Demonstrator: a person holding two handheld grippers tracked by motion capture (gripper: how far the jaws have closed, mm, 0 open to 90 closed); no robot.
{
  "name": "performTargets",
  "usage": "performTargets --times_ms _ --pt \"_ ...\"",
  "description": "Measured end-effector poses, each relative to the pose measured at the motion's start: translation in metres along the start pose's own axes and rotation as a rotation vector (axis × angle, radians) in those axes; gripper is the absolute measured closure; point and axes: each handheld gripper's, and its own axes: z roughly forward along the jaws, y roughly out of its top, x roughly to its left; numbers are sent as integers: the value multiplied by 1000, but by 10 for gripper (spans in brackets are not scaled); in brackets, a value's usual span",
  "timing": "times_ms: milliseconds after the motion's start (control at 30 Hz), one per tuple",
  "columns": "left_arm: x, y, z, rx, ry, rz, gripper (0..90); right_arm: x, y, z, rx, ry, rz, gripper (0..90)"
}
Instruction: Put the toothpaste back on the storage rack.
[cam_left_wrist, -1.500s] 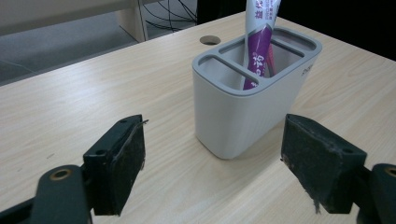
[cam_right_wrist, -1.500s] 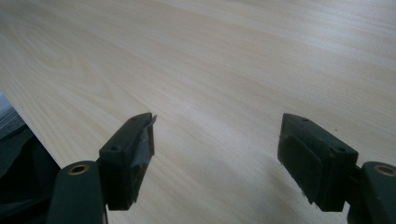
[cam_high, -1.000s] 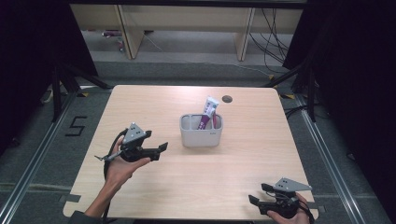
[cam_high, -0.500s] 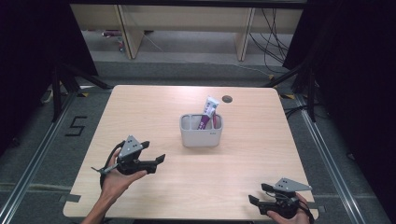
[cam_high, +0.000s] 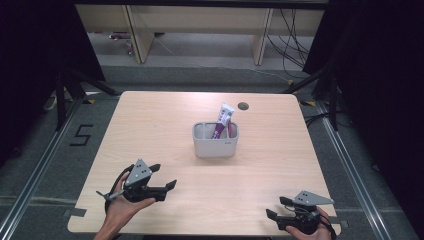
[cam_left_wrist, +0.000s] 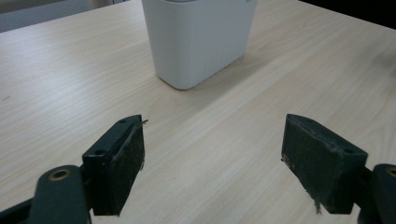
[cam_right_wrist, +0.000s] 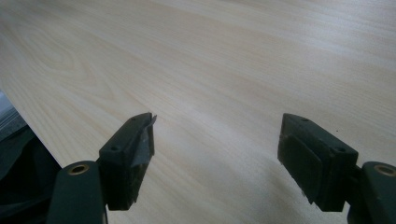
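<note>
Between left gripper (cam_high: 162, 177) and white holder (cam_high: 215, 140), bare table (cam_high: 150, 125) lies unobstructed.

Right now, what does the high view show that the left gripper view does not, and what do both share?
Only the high view gives the purple tube standing in the container's top, the right claw and both hands. Only the left gripper view gives the left claw's black pads up close, wide apart with nothing between. Both give the white container and the wooden table.

Even overhead light on the table (cam_high: 150, 130), dark surroundings, soft close-up blur.
</note>
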Motion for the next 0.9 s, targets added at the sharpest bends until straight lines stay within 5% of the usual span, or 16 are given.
performTargets --times_ms 900 --pt "-27 -38 -5 128 -67 64 197 1 0 1 3 6 -6 270"
